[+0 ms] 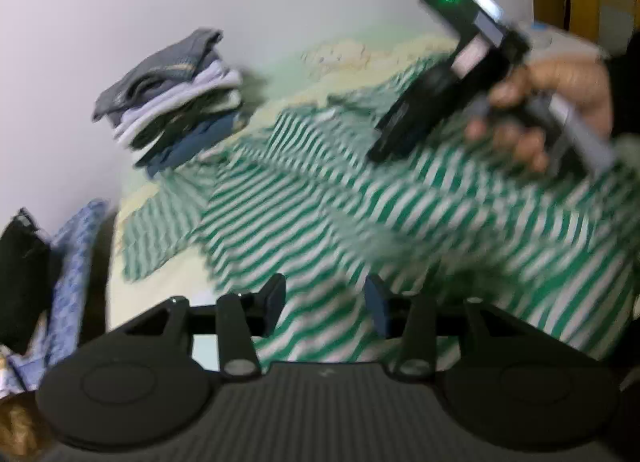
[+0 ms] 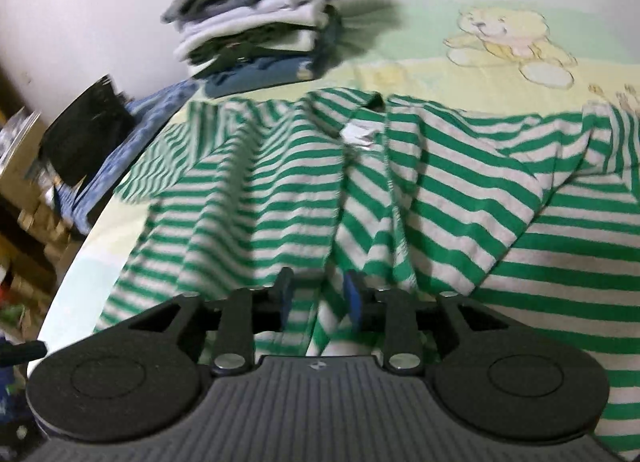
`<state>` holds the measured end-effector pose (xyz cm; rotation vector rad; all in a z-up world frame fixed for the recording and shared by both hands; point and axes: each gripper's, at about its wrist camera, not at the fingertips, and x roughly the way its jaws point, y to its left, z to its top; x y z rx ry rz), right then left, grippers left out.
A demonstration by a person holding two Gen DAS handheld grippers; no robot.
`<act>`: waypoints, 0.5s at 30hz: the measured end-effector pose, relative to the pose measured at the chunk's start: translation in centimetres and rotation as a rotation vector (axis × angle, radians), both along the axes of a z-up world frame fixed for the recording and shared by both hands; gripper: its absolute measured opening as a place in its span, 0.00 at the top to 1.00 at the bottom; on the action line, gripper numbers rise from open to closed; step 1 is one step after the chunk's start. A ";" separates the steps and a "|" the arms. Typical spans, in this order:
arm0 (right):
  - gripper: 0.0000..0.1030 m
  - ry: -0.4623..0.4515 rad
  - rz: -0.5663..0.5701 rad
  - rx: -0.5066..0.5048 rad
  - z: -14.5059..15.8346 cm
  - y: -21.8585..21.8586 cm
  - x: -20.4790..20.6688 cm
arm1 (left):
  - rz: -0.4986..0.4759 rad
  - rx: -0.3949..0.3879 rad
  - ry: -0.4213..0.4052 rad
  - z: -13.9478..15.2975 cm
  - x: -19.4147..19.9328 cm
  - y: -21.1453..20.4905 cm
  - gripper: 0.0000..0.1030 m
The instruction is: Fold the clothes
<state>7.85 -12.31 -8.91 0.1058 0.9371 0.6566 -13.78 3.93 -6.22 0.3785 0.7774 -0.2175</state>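
A green-and-white striped shirt (image 1: 360,214) (image 2: 280,190) lies spread and wrinkled on the bed, with its collar and white label (image 2: 358,134) at the far side. My left gripper (image 1: 326,302) hovers open over the shirt's near part, with nothing between its fingers. My right gripper (image 2: 320,298) is low over the shirt. Its jaws stand apart, and a loose raised fold of the striped cloth runs between them without being pinched. In the left wrist view a hand (image 1: 552,102) holds the right gripper above the shirt's right side, blurred.
A stack of folded clothes (image 1: 172,98) (image 2: 256,22) sits at the bed's far left by the white wall. The pale green sheet (image 2: 420,42) carries a bear print (image 2: 508,42). A blue patterned cloth (image 2: 132,142) and a black object (image 2: 88,134) lie past the left edge.
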 end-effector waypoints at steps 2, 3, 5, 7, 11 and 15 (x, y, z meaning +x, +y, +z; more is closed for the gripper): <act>0.64 0.012 -0.017 0.016 -0.2 0.2 0.3 | -0.042 -0.011 -0.005 -1.0 1.1 -1.7 0.55; 0.67 0.003 -0.016 0.019 -0.1 0.5 0.3 | -0.064 -0.008 0.011 -1.7 1.5 -2.2 0.55; 0.83 -0.006 -0.010 0.022 -0.1 0.7 0.2 | -0.108 -0.002 0.044 -3.1 2.1 -3.2 0.56; 0.92 0.000 0.014 0.044 0.1 0.8 0.1 | -0.146 0.012 0.076 -4.3 2.2 -4.0 0.58; 0.97 -0.005 0.049 0.074 0.7 0.5 -0.4 | -0.179 0.015 0.076 -5.1 1.6 -3.9 0.57; 0.99 -0.041 0.012 0.046 0.7 0.5 -0.4 | -0.174 -0.030 0.115 -4.8 2.3 -3.1 0.53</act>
